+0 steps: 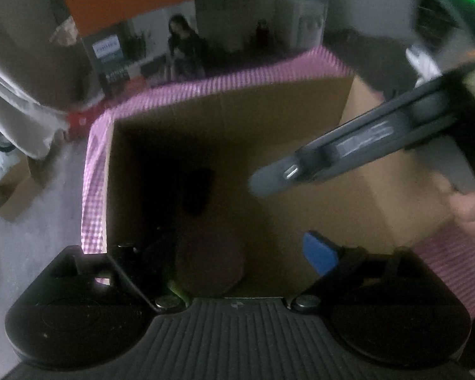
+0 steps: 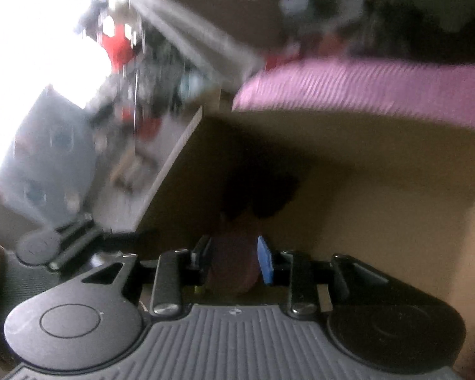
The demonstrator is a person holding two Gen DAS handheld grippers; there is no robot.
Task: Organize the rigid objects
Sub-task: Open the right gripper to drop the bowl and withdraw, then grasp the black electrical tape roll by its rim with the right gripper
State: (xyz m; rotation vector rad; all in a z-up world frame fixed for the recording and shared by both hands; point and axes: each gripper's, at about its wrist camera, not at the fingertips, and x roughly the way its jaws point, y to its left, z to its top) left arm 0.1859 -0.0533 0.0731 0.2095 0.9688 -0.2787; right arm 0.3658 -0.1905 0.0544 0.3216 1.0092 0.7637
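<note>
Left wrist view: a pink checked cloth [image 1: 95,174] runs along the left and far sides of an open cardboard box [image 1: 269,110], which sits on it. On the shadowed left part of the box floor lies a dark thing [image 1: 199,190], too dim to name. Just nearer the camera lies a round maroon thing [image 1: 209,259], also on the floor. The left gripper [image 1: 223,253] hangs over the box with its jaws spread wide and nothing in them; the maroon thing shows in the gap, below the blue pad [image 1: 319,253]. To the right, the right gripper [image 1: 266,180] reaches in slantwise above the box, blurred, its tip bare. A hand [image 1: 471,215] holds it at the right edge.

Right wrist view: the box wall [image 2: 180,158] rises on the left and the cloth [image 2: 364,88] crosses the top. The right gripper [image 2: 234,253] has its jaws only a little apart, and the maroon thing [image 2: 234,272] is seen between them, down in the box, with the dark thing [image 2: 259,190] beyond it
</note>
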